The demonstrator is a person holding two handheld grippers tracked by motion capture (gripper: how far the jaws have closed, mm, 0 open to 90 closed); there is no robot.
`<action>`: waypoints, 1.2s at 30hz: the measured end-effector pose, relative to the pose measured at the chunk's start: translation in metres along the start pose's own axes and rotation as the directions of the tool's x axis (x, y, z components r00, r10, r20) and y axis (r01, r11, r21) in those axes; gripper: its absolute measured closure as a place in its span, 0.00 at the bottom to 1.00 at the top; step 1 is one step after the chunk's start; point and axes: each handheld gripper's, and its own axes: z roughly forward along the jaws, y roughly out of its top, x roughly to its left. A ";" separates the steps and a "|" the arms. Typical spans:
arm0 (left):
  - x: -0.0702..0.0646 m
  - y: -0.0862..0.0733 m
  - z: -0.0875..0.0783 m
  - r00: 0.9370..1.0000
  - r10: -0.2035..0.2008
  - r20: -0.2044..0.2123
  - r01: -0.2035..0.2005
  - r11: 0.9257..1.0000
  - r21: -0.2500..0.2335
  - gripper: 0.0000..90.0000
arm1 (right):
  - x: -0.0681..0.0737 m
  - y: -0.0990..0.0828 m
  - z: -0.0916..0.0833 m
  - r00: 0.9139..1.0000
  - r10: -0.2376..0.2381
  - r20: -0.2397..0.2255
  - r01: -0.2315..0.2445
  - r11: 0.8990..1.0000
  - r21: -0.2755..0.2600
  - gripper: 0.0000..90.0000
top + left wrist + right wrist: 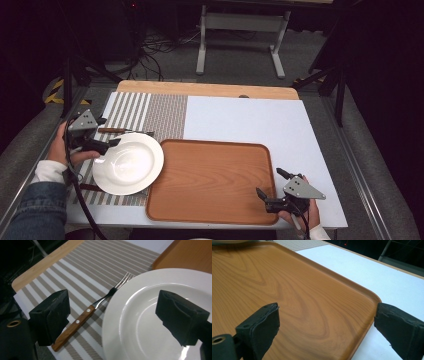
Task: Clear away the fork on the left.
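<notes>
The left gripper [109, 131] is held in the person's left hand [64, 145], at the left side of the high view. Its two black jaws point to the right and stand wide apart, with nothing pressed between them. The left forearm [35, 200] comes in from the bottom left corner, in a blue denim sleeve with a white cuff. The right gripper [272, 182] is held low in the right hand [302, 212], near the bottom right. Its jaws point up and to the left and also stand wide apart, gripping nothing. A black cable hangs from the left gripper.
</notes>
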 end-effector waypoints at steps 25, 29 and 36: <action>0.067 -0.006 0.082 0.992 -0.062 0.108 0.014 0.918 0.396 0.24 | 0.001 -0.004 0.002 1.000 0.005 -0.006 -0.005 0.999 0.034 0.08; 0.067 -0.008 0.089 0.993 -0.057 0.100 0.011 0.911 0.412 0.26 | 0.003 -0.004 0.003 1.000 -0.003 -0.012 0.003 0.999 0.042 0.08; 0.063 -0.004 0.094 0.986 -0.061 0.155 -0.004 0.921 0.390 0.45 | 0.003 -0.004 0.003 1.000 -0.010 -0.020 0.011 0.999 0.047 0.08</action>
